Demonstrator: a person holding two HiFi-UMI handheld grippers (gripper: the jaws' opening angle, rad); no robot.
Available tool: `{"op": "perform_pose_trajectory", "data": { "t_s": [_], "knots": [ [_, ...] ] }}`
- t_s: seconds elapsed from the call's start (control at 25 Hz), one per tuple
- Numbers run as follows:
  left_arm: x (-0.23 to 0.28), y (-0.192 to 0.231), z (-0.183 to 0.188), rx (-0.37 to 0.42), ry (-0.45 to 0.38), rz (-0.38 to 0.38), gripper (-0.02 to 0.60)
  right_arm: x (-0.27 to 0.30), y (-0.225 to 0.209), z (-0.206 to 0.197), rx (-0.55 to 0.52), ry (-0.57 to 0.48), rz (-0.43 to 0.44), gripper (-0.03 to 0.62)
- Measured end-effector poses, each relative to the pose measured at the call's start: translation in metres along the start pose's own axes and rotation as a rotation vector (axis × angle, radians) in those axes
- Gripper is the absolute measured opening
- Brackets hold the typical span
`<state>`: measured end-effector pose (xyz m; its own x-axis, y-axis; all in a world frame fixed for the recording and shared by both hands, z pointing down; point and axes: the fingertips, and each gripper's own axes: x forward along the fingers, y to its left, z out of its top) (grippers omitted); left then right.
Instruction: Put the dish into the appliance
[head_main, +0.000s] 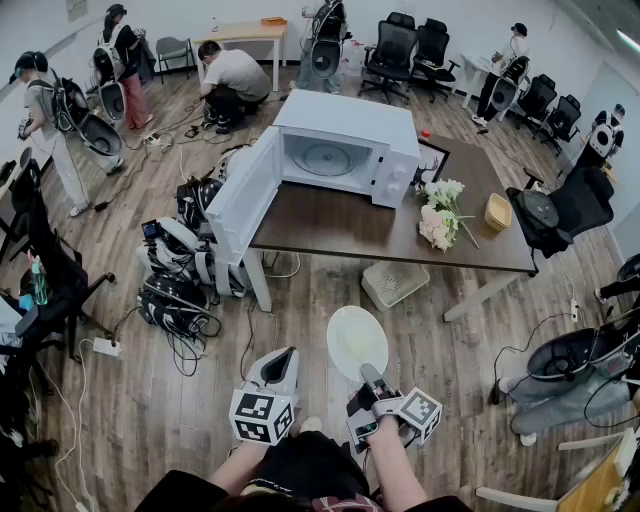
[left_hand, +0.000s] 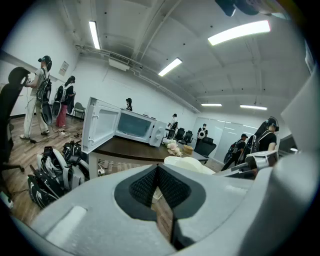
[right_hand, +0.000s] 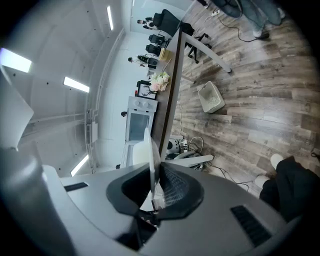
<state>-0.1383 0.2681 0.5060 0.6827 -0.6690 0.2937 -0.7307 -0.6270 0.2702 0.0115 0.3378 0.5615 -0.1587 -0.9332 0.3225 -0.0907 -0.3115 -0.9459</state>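
The dish, a white plate (head_main: 357, 340), hangs over the wooden floor in front of me, my right gripper (head_main: 369, 372) shut on its near rim. In the right gripper view the plate (right_hand: 151, 150) shows edge-on between the pads of that gripper (right_hand: 152, 172). The white microwave (head_main: 340, 150) stands on the dark table (head_main: 330, 225) ahead, its door (head_main: 240, 195) swung wide to the left and the cavity with its glass turntable exposed. My left gripper (head_main: 288, 354) hovers left of the plate, shut and empty; its tips (left_hand: 157, 167) meet, with the plate (left_hand: 187, 164) just beyond.
On the table's right part lie a bunch of flowers (head_main: 438, 210) and a yellow bowl (head_main: 498, 212). A white basket (head_main: 393, 283) sits under the table. Bags and cables (head_main: 180, 280) crowd the floor left of it. A black chair (head_main: 560, 210) stands right. Several people stand around the room.
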Motion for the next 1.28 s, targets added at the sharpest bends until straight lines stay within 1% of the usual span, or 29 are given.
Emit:
{"op": "perform_pose_trajectory", "data": {
  "t_s": [0.2,0.4,0.48,0.72,0.88,1.04,1.28],
  "knots": [
    [-0.014,0.001,0.004,0.012,-0.016,-0.032,0.006,-0.001,0.008,-0.020,-0.013,-0.002,0.013,0.043],
    [-0.020,0.008,0.004,0.004,-0.015,-0.061,0.006,0.002,0.022,-0.038,-0.069,-0.001,0.015,0.040],
    [-0.021,0.010,0.004,0.004,-0.013,-0.083,0.006,0.007,0.028,-0.045,-0.060,-0.008,0.034,0.041],
    [-0.022,0.027,0.008,0.015,-0.011,-0.135,0.006,0.025,0.035,-0.060,-0.047,-0.042,0.049,0.043],
    [-0.021,0.043,0.005,0.002,0.000,-0.128,0.006,0.034,0.037,-0.065,-0.047,-0.054,0.053,0.043],
    [-0.019,0.054,0.000,0.009,0.017,-0.124,0.006,0.041,0.035,-0.067,-0.039,-0.065,0.055,0.043],
    [0.008,0.061,0.000,0.012,0.014,-0.094,0.006,0.062,0.029,-0.043,-0.064,-0.052,0.044,0.044]
  ]
}}
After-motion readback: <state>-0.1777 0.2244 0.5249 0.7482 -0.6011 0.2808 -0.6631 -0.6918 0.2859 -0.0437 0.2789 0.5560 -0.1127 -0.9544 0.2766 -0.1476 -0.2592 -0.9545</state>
